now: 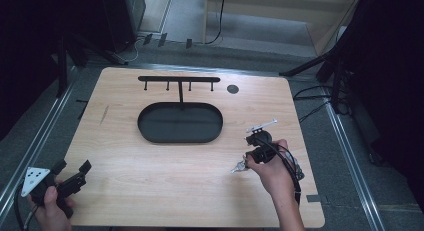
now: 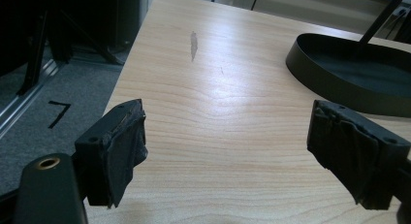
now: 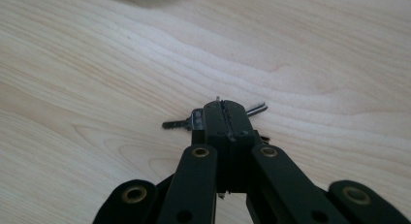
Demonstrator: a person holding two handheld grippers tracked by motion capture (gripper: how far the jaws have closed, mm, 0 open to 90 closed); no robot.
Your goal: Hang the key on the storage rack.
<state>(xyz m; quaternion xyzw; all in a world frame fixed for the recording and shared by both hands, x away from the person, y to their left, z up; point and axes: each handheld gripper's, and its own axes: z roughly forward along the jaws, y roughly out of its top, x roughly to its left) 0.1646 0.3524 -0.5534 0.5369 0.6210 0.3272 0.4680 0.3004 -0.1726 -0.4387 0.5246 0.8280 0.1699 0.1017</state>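
Closest to the high camera are the person's two hands at the bottom edge, each holding a gripper over a light wooden table. Left hand sits at the near left corner, and the left gripper has its jaws spread well apart with nothing between them; in the left gripper view you can see bare wood grain in the wide gap between the two black pads. Over on the right, the right hand has the right gripper tipped down toward the tabletop, jaws pressed together on a small bunch of keys. In the right gripper view one dark toothed key sticks out to the left of the closed tips and a silver blade pokes out to the right, both low over the wood; whether they touch it I can't tell. From the high view the keys show as a little silvery glint just left of that hand, on the right half of the table nearer the front. Farther back in the middle is a black oval tray with a thin post rising from its far rim to a horizontal hook bar with four small pegs. A round dark grommet sits near the far right edge.
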